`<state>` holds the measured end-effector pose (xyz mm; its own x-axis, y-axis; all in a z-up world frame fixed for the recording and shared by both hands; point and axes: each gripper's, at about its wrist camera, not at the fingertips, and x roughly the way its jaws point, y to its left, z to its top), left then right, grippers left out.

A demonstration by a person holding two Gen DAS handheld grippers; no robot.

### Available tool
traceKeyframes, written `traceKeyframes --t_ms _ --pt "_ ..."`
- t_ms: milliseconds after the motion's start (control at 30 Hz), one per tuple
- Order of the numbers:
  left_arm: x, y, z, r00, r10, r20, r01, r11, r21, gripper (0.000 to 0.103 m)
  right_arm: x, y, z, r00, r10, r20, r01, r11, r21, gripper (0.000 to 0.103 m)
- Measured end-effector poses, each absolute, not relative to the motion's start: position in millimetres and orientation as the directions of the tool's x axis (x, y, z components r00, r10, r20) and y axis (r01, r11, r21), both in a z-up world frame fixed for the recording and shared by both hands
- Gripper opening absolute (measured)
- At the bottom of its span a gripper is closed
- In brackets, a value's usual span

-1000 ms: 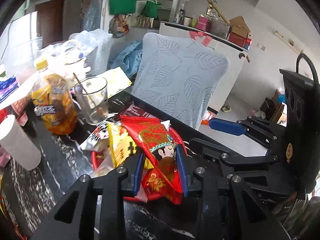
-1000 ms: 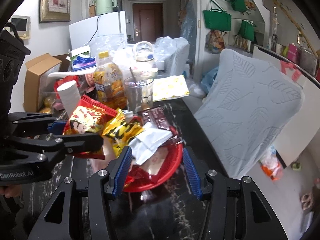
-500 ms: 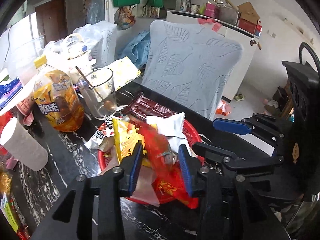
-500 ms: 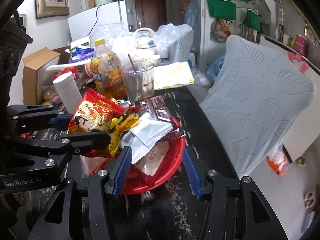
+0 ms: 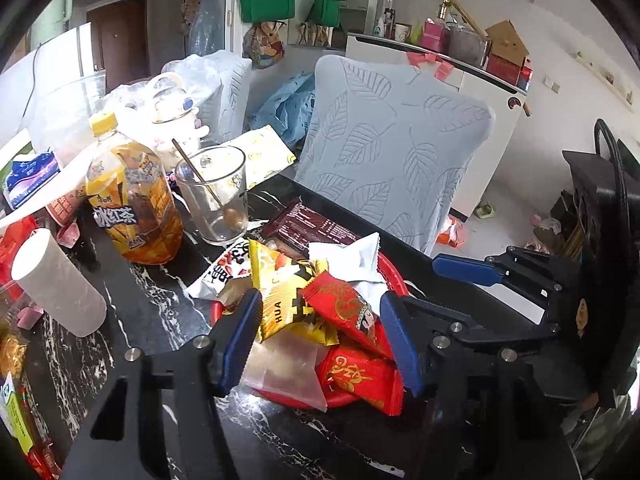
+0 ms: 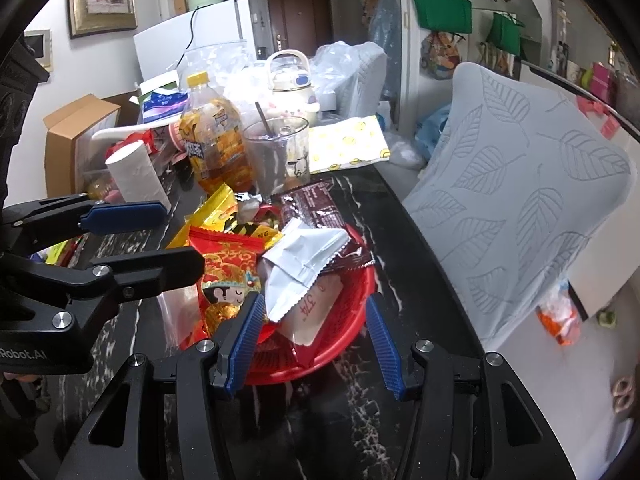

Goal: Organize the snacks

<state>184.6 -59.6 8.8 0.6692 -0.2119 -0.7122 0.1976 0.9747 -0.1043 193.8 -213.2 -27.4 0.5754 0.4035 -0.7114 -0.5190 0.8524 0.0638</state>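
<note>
While my left claw (image 5: 320, 332) is opening over the red basket (image 6: 352, 312), the red snack packet (image 5: 348, 312) lies between its blue pads, touched by neither. A second ago that claw pinched this packet and held it up; now the packet rests on the heap inside the basket. My right claw (image 6: 312, 340) hangs open and empty over the basket's near rim, same gap as before.

Basket is round red plastic, shallow, on a black marbled tabletop (image 6: 400, 232). Heap: crinkly foil and film packs. A yellow-black packet (image 5: 280, 300), a white foil pack (image 6: 304, 256), a clear bag (image 5: 288, 368), a dark brown bar wrapper (image 5: 312, 228) hanging over the far rim.

Clutter behind the basket: a glass mug (image 5: 212, 196) with a spoon, an iced-tea bottle (image 5: 132, 204) with a yellow cap, a paper roll (image 5: 56, 284) lying on its side, a cream kettle (image 6: 292, 84), a cardboard box (image 6: 76, 136). Just beside the tabletop's right edge stands a chair in a grey leaf-embossed cover (image 6: 520, 184). From the right view, the left claw's black arm covers part of the red packet.
</note>
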Motion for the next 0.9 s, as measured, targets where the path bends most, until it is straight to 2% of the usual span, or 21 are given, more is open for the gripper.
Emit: traceKeyframes --t_ms 233,700,800,867,900 --pt "173 -52 25 0.707 -0.178 -0.685 0.17 0.982 -0.08 0.06 183 -211 -8 0.614 0.399 -0.681 -0.512 0.858 0.041 0.053" --pt "114 -42 76 0.813 -0.102 -0.573 0.12 0.993 -0.007 0.06 124 -211 49 0.723 0.384 -0.574 -0.488 0.872 -0.032 0.053" --pt "99 -39 82 0.823 -0.111 -0.557 0.124 0.992 -0.015 0.074 106 -213 59 0.747 0.372 -0.551 -0.472 0.88 -0.045 0.061" --pt "89 -38 85 0.829 -0.122 -0.545 0.135 0.991 -0.017 0.074 96 -214 65 0.761 0.37 -0.533 -0.464 0.885 -0.047 0.07" --pt "85 -37 86 0.831 -0.121 -0.543 0.135 0.991 -0.015 0.074 90 -215 68 0.769 0.368 -0.522 -0.458 0.888 -0.049 0.071"
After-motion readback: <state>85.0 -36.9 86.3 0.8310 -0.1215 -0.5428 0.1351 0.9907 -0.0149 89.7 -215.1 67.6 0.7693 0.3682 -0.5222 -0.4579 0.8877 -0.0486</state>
